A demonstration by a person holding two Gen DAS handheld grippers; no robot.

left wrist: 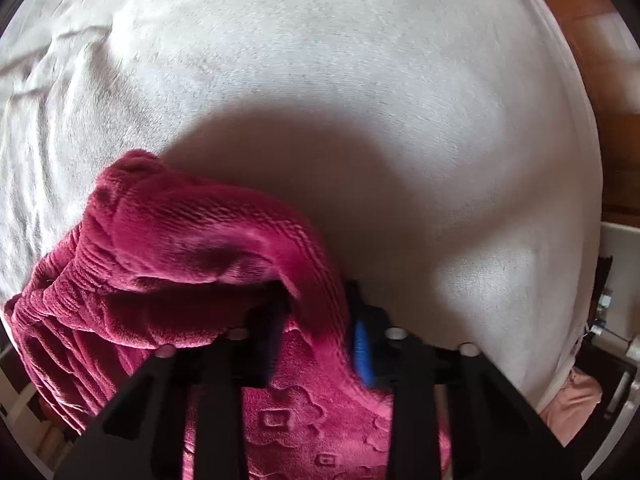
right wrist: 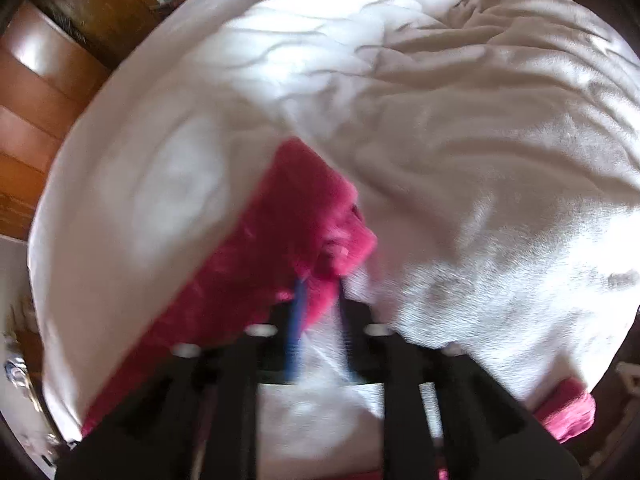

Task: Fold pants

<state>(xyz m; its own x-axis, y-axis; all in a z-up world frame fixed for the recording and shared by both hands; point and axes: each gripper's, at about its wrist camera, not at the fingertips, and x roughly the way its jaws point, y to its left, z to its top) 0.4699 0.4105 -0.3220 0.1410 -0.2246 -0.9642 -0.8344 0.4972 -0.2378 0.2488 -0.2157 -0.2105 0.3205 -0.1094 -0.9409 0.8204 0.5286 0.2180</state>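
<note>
The pants [left wrist: 192, 256] are dark pink fleece with an embossed pattern. In the left wrist view they bunch over and between the fingers of my left gripper [left wrist: 316, 320], which is shut on a thick fold, held above the white bed cover [left wrist: 360, 100]. In the blurred right wrist view my right gripper [right wrist: 320, 292] is shut on another edge of the pants [right wrist: 288, 224], which stretch away down to the left over the bed cover [right wrist: 480, 140].
The bed's edge runs along the right in the left wrist view, with wooden floor [left wrist: 592, 40] beyond it. In the right wrist view a wooden wardrobe [right wrist: 44, 80] stands at the left. More pink cloth [right wrist: 568, 412] lies at the lower right.
</note>
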